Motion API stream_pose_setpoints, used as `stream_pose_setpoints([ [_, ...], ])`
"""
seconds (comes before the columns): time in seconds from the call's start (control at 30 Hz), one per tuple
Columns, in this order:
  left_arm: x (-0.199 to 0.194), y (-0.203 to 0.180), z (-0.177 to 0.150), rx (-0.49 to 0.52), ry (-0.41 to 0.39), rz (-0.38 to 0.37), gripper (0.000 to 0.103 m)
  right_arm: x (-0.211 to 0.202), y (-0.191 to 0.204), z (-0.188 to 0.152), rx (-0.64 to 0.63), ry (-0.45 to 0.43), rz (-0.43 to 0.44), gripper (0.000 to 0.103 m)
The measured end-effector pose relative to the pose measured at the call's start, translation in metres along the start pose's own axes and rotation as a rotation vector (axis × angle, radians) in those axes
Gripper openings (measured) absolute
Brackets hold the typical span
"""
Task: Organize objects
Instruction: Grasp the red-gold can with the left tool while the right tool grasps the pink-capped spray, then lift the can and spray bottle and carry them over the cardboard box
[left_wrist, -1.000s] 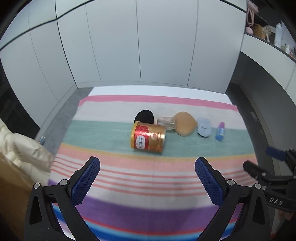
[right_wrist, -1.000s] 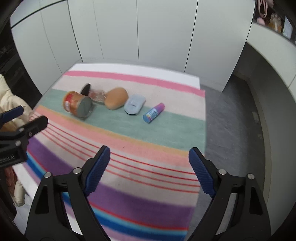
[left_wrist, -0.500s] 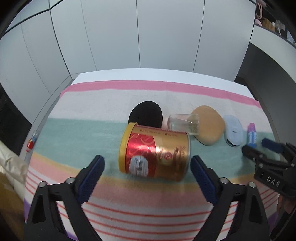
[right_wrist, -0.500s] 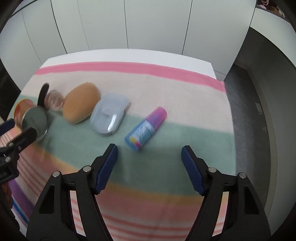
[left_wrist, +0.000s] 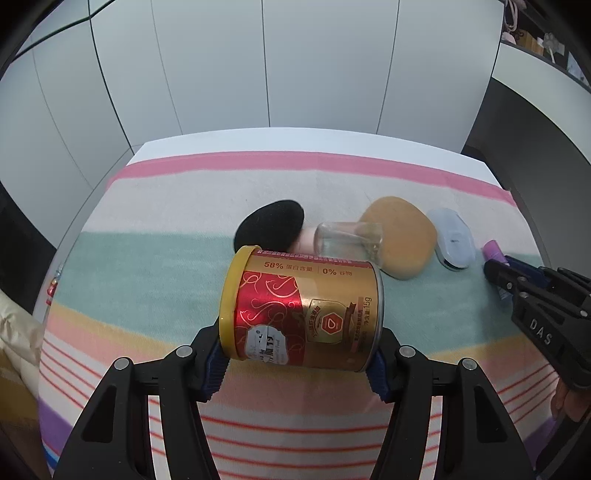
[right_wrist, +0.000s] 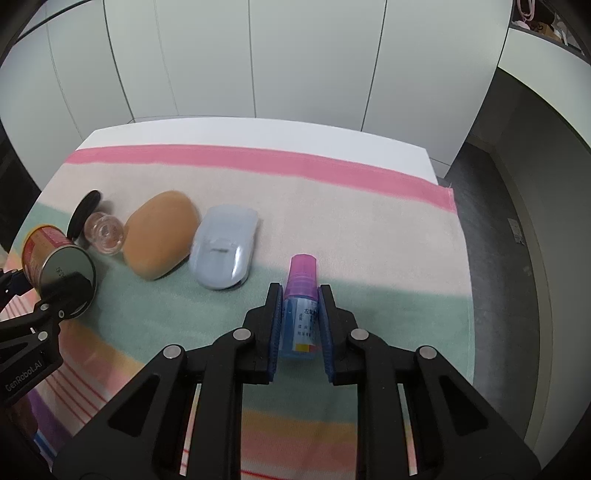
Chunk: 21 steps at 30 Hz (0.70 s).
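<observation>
Left gripper: your left gripper (left_wrist: 299, 360) straddles the can lying on its side, one blue pad at the yellow-lidded end and one at the metal base; its jaws are closing and the pads look to be pressing both ends.
Can: the red and gold can (left_wrist: 301, 308) lies on the striped cloth (left_wrist: 184, 280) at the edge of the green band, lid end to the left in your left wrist view.
Right gripper: your right gripper (right_wrist: 300, 325) is drawn in narrow, both pads clamped against the sides of the small blue bottle.
Small bottle: the blue bottle with the purple cap (right_wrist: 301, 295) lies on the green band, cap pointing away from you, just to the right of the pale blue case.
Pale blue case: the case (right_wrist: 223, 253) lies flat between the bottle and the tan sponge.
Tan sponge: the rounded tan sponge (right_wrist: 160, 238) rests beside the case, close against the glass jar.
Glass jar: the clear jar (left_wrist: 347, 240) lies on its side just behind the can.
Black puff: the black round puff (left_wrist: 271, 223) sits at the jar's left end, behind the can's lid.
</observation>
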<state>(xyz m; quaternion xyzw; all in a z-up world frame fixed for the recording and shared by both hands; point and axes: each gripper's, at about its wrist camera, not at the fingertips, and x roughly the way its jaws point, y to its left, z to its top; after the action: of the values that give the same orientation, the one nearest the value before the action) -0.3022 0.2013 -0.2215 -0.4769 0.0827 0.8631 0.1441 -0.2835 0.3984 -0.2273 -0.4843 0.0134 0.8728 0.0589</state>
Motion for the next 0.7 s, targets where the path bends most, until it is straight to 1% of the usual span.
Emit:
stream_pose_setpoints([
  [0.13,-0.018,-0.002,-0.001,0.003,-0.016,0.025,0.062,-0.012,0.005,-0.006,-0.017,0.005,0.003,0.020],
  [0.27,-0.036,-0.001,-0.001,-0.020,-0.015,0.009,0.062,-0.031,0.008,-0.012,-0.020,0.004,0.019,0.020],
  [0.4,-0.057,-0.006,-0.004,-0.018,-0.010,0.015,0.062,-0.051,0.007,-0.016,0.001,0.008,0.041,0.020],
  [0.57,-0.091,-0.012,-0.011,-0.009,-0.019,0.004,0.062,-0.082,0.011,-0.026,0.002,0.025,0.046,0.020],
  [0.7,-0.125,-0.014,-0.013,-0.006,-0.031,-0.006,0.062,-0.117,0.019,-0.032,-0.038,0.027,0.050,0.020],
])
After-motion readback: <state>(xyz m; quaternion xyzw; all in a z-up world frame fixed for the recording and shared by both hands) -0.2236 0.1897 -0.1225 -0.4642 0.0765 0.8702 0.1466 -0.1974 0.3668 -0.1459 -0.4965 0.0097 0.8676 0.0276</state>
